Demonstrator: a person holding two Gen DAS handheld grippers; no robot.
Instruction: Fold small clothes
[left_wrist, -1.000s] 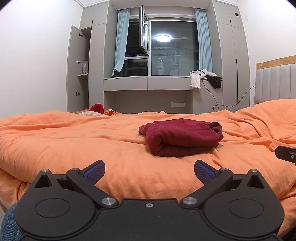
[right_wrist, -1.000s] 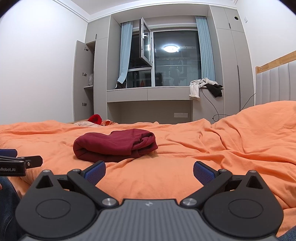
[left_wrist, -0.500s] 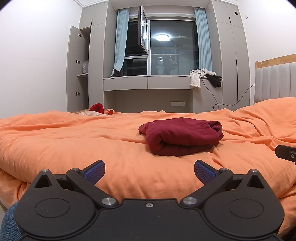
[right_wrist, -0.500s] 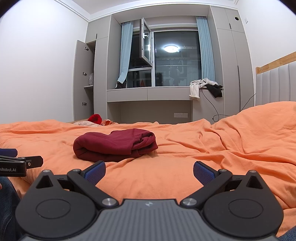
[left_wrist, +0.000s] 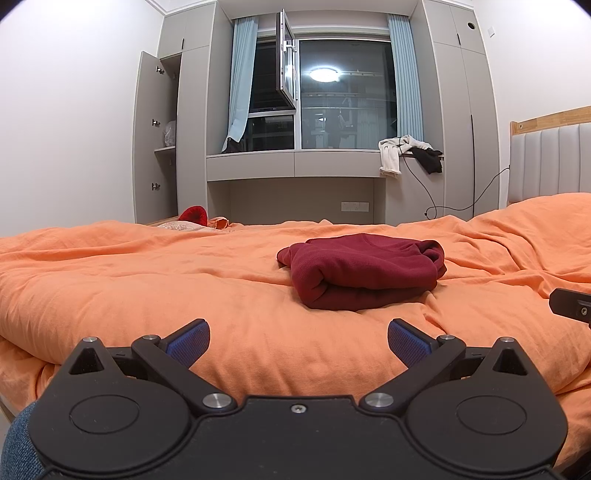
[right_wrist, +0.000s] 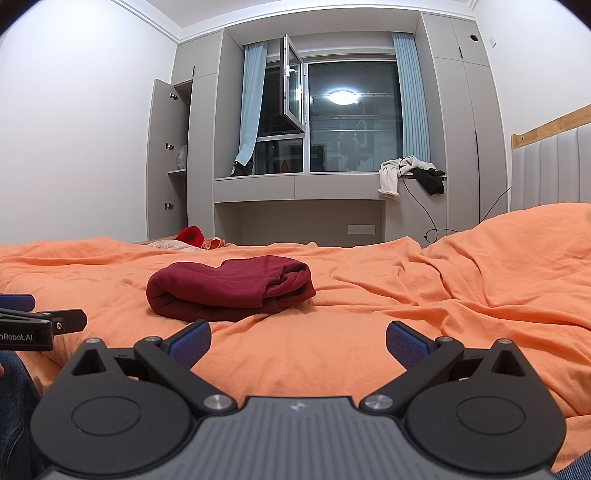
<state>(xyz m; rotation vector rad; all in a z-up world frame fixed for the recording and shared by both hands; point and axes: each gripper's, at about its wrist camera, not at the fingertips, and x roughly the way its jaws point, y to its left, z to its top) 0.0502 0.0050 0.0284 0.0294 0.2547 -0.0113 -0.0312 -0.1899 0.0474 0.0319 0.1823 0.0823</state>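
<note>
Folding looks done or close to it: the dark red garment (left_wrist: 364, 271) lies as a compact, layered bundle on the orange bedcover (left_wrist: 147, 280), ahead of both tools and touched by neither. The left gripper (left_wrist: 298, 338) and the right gripper (right_wrist: 297, 339) hang low over the near edge of the bed, each with its blue-padded fingers (left_wrist: 188, 341) spread wide and holding nothing. At most a little tidying of the bundle's loose right end seems left.
</note>
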